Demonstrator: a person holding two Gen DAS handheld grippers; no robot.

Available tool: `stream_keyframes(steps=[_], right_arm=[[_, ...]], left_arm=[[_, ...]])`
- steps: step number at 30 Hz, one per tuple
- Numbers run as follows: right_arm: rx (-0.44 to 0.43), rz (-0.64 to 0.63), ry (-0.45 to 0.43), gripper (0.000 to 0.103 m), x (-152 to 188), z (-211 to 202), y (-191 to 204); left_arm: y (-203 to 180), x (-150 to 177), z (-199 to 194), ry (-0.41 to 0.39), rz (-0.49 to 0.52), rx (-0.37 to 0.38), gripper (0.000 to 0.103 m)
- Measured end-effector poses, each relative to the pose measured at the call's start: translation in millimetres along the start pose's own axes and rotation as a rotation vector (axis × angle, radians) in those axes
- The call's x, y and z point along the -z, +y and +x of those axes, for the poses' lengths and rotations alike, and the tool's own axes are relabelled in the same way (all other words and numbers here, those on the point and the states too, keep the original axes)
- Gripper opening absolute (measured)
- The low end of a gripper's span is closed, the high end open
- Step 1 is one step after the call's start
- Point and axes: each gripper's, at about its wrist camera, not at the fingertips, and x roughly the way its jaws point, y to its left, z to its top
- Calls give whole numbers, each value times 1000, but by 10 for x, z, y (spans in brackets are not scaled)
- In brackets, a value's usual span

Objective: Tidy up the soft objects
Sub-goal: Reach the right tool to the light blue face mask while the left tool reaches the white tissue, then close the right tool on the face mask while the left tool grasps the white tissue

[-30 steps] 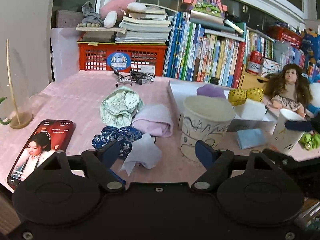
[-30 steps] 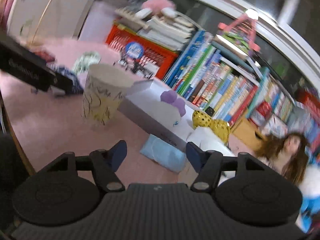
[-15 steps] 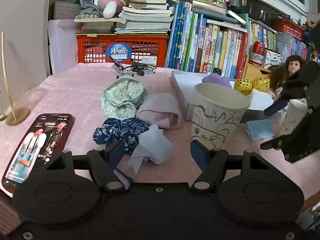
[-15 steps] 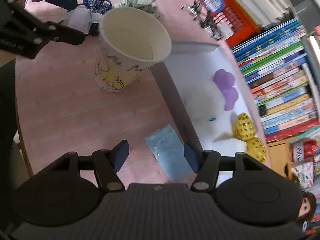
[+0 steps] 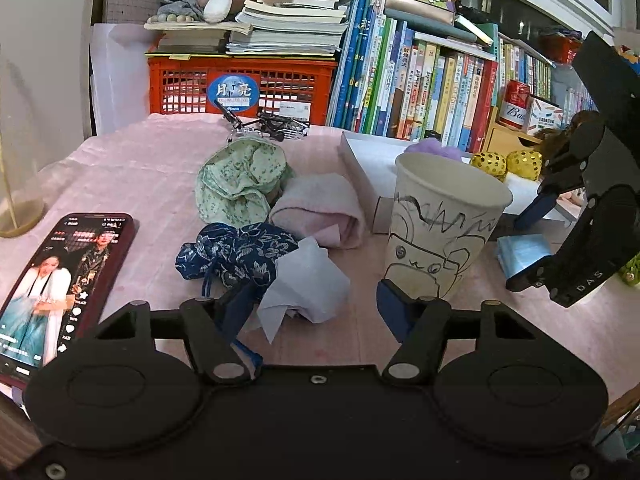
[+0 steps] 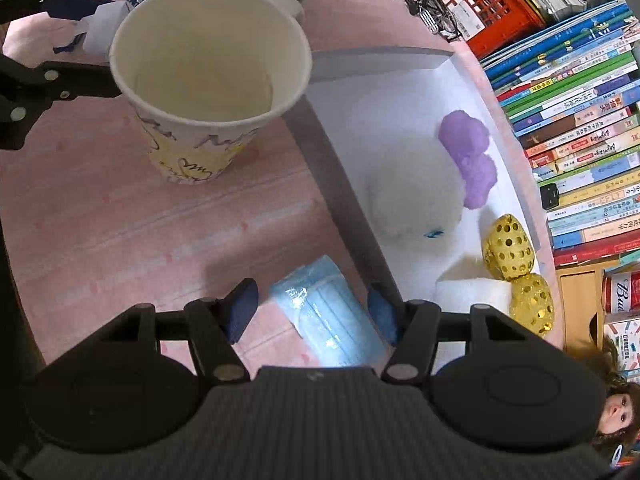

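**Both grippers lining up on soft items, nothing held yet**

Left wrist view: left gripper sits low over the pink surface, pointed at the crumpled white tissue. Fingers are apart and closing. The tissue lies between them, with the left finger at its edge; the pads do not look to be pressing it yet. The blue patterned cloth touches the tissue on the far side. Behind them are a green floral cloth and a rolled pink towel, side by side and touching. The paper cup stands upright just right of the tissue, close to the right finger. A phone lies at far left. The other gripper shows at the right edge, over the blue masks.

Right wrist view: right gripper points steeply down at the pack of blue masks, which lies flat on the surface against the wall of the white tray. Fingers are wide apart and straddle the pack without touching it. The tray already holds a white plush, a purple pompom, and gold balls. The cup looks empty.

Step, as I read it: pre-grasp on both sides. Next, left needs to finish closing on the tissue only, without snagging the blue cloth or nudging the cup. Right needs to drop and pinch the pack; the tray wall crowds its right finger.
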Motion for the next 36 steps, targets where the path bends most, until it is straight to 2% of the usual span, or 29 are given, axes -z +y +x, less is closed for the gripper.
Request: stream_keyframes(steps=[7, 14, 18, 20, 24, 31, 36], right_arm=[[-27, 10, 7, 72, -18, 25, -29], [-63, 23, 17, 69, -34, 5, -62], [-76, 101, 23, 67, -61, 85, -170], [-91, 146, 15, 54, -59, 85, -199], [-73, 201, -2, 48, -36, 51, -173], [-97, 353, -132, 47, 7, -255, -259], [-174, 503, -213, 47, 107, -428, -366]], left_arm=[[-17, 18, 35, -7, 21, -40, 47], [-30, 33, 37, -15, 31, -54, 42], [-21, 25, 19, -19, 27, -56, 39], [-7, 17, 9, -20, 20, -53, 38], [2, 0, -15, -30, 9, -51, 38], [-28, -61, -115, -55, 12, -45, 38], [0, -197, -175, -69, -17, -32, 38]])
